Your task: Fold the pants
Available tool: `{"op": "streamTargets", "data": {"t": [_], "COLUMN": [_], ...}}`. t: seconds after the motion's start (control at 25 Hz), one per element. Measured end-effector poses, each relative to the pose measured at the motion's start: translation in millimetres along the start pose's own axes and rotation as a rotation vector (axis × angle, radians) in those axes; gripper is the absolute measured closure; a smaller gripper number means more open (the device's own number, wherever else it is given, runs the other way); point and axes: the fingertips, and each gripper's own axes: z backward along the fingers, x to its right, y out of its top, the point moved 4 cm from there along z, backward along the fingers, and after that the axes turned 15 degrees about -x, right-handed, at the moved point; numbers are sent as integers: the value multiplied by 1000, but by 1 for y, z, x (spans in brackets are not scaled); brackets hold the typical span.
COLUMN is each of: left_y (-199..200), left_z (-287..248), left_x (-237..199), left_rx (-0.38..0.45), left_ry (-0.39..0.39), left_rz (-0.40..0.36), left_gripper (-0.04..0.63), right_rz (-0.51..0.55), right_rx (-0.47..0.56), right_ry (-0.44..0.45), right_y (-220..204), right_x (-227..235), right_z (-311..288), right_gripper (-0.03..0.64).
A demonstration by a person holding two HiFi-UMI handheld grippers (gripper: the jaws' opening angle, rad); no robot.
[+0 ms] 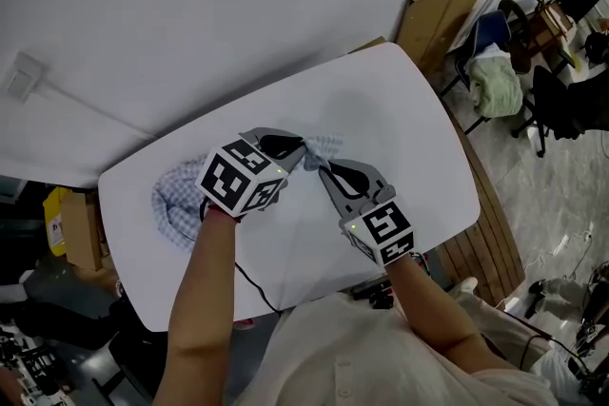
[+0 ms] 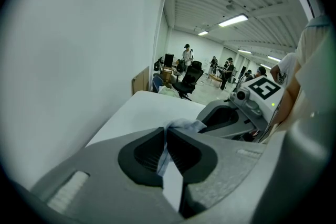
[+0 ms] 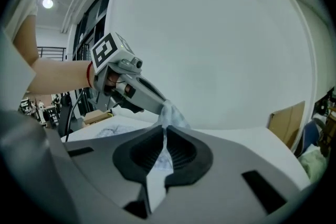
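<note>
Blue-checked pants (image 1: 174,202), one pair, gripped by left claw (image 1: 302,151) and right claw (image 1: 323,169).

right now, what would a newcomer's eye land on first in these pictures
The left gripper and the right gripper meet over the middle of the white table, each pinching a raised bit of the pale blue pants, tips close together. The rest of the pants lies crumpled toward the table's left end in the head view.
</note>
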Motion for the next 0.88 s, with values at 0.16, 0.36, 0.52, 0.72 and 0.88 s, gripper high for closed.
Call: {"op": "streamTargets", "data": {"t": [0.16, 0.36, 0.52, 0.72, 0.88], "left_y": [-8, -15, -9, 17, 18], "left_z": [-2, -4, 8, 4, -9], "left_x": [-4, 5, 20, 46, 47], "left_rx": [-2, 27, 20, -19, -118], "left_ry": [1, -21, 71, 164, 256], "left_rz": [-27, -83, -237, -428, -482], "left_gripper": [567, 550, 462, 457, 459], "right_rz": [100, 208, 246, 262, 272], "right_rx": [-113, -314, -464, -538, -554], "right_ry": [23, 81, 154, 202, 214], "right_y": [10, 25, 29, 35, 39], "right_x": [1, 22, 35, 31, 24], "right_z": [8, 22, 26, 29, 26], "right_gripper": [588, 591, 591, 589, 590]}}
